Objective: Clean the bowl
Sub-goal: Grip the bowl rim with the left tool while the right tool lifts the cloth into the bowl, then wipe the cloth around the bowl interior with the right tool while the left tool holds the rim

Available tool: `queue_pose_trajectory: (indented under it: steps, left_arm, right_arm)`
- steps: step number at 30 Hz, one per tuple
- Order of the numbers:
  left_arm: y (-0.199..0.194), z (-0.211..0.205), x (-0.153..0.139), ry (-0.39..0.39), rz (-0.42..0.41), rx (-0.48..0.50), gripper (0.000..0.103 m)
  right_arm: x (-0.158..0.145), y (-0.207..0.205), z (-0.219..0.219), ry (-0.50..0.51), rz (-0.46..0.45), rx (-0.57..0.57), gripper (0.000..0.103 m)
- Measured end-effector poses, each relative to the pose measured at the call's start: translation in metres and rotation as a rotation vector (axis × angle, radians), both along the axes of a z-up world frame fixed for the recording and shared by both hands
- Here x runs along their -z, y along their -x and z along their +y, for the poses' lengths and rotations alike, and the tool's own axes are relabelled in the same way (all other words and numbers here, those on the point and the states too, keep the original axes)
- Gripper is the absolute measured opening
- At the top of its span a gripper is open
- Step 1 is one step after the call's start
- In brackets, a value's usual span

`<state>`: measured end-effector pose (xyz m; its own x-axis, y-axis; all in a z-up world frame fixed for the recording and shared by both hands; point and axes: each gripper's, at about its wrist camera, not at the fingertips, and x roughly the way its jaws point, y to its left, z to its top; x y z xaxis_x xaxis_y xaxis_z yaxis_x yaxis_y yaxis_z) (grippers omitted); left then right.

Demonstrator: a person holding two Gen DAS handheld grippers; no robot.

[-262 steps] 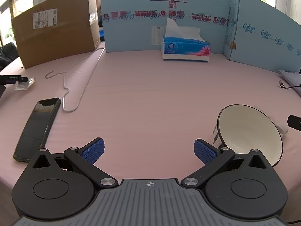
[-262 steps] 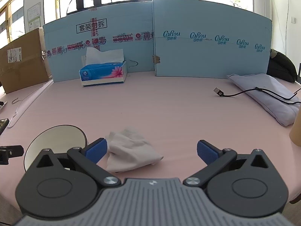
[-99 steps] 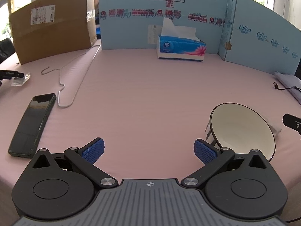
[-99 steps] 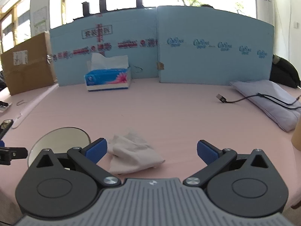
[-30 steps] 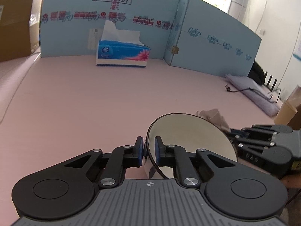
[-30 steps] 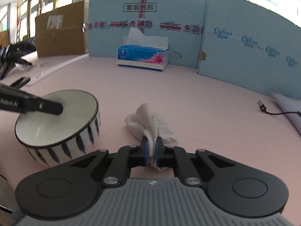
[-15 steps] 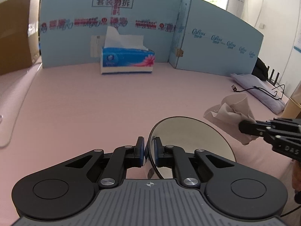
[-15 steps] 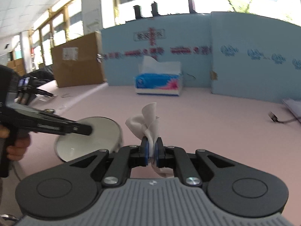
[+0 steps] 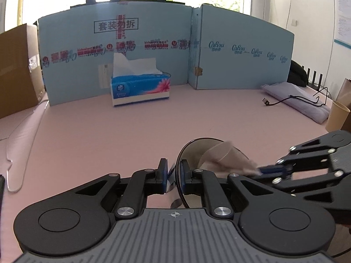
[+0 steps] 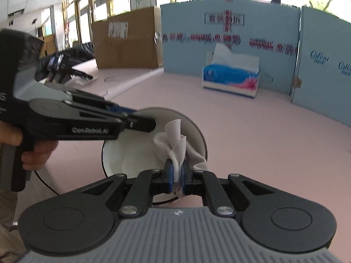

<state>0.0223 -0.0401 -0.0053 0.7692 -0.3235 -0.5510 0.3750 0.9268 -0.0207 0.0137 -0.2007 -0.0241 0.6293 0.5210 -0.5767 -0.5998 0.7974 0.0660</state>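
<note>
My left gripper is shut on the rim of the white bowl and holds it tilted above the pink table; the bowl also shows in the right wrist view. My right gripper is shut on a crumpled white cloth, which reaches into the bowl's opening. In the left wrist view the cloth is blurred inside the bowl, with the right gripper coming in from the right. In the right wrist view the left gripper comes in from the left.
A blue tissue box stands at the back by blue foam boards. A cardboard box is at the far left. A wire hanger, a grey pouch with a cable and a paper cup lie around the pink table.
The right gripper has brought the cloth left into the bowl's opening. The left gripper still holds the bowl raised by its rim.
</note>
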Motion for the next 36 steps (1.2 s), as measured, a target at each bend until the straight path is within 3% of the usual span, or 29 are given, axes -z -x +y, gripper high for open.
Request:
queue_pose_trajectory:
  steps: [7, 13, 17, 27, 36]
  left_arm:
    - [0.005, -0.001, -0.002, 0.019, -0.028, 0.024, 0.017]
    - [0.003, 0.000, -0.003, 0.026, -0.023, 0.039, 0.018]
    - [0.004, -0.001, -0.003, 0.020, -0.027, 0.045, 0.018]
    - [0.007, -0.001, -0.002, 0.007, -0.035, 0.054, 0.018]
    - [0.008, -0.001, -0.003, 0.001, -0.044, 0.063, 0.018]
  right_arm:
    - [0.003, -0.010, 0.006, 0.023, 0.155, -0.039, 0.008]
    - [0.002, -0.013, 0.007, -0.081, 0.292, -0.124, 0.009]
    - [0.003, -0.018, 0.006, -0.080, 0.328, -0.130, 0.009]
    - [-0.001, -0.005, 0.015, 0.144, 0.185, -0.120, 0.008]
    - [0.005, -0.010, 0.014, 0.180, 0.112, -0.092, 0.008]
